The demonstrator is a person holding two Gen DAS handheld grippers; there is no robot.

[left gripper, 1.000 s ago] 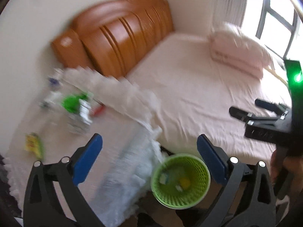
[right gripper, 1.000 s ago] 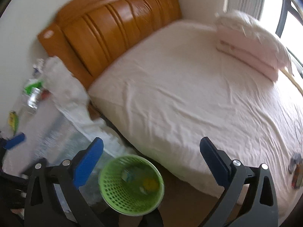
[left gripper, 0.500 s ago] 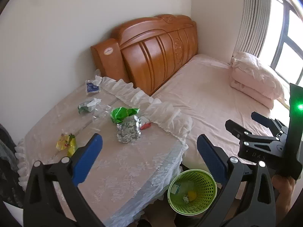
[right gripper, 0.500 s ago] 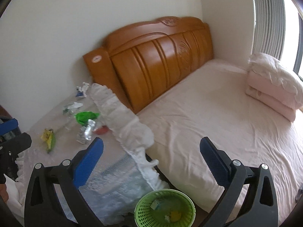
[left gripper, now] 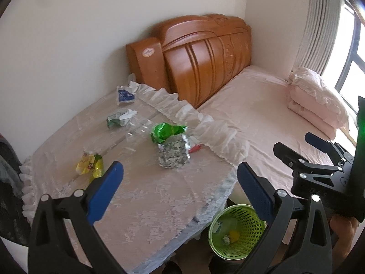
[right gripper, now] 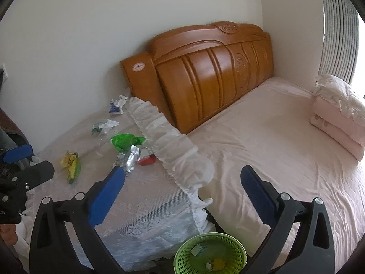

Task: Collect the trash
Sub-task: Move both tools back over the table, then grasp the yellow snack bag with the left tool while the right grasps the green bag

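Left gripper [left gripper: 180, 178]: held wide open, nothing gripped.
Right gripper [right gripper: 182, 182]: held wide open, nothing gripped.
Wrappers' print: unreadable.
Green basket [right gripper: 182, 254]: placed below table [left gripper: 159, 201] corner.

Green mesh basket [left gripper: 237, 233], pink bedsheet [left gripper: 262, 105]

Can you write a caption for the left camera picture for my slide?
Open left hand-held gripper above table with wrappers; green bin below.
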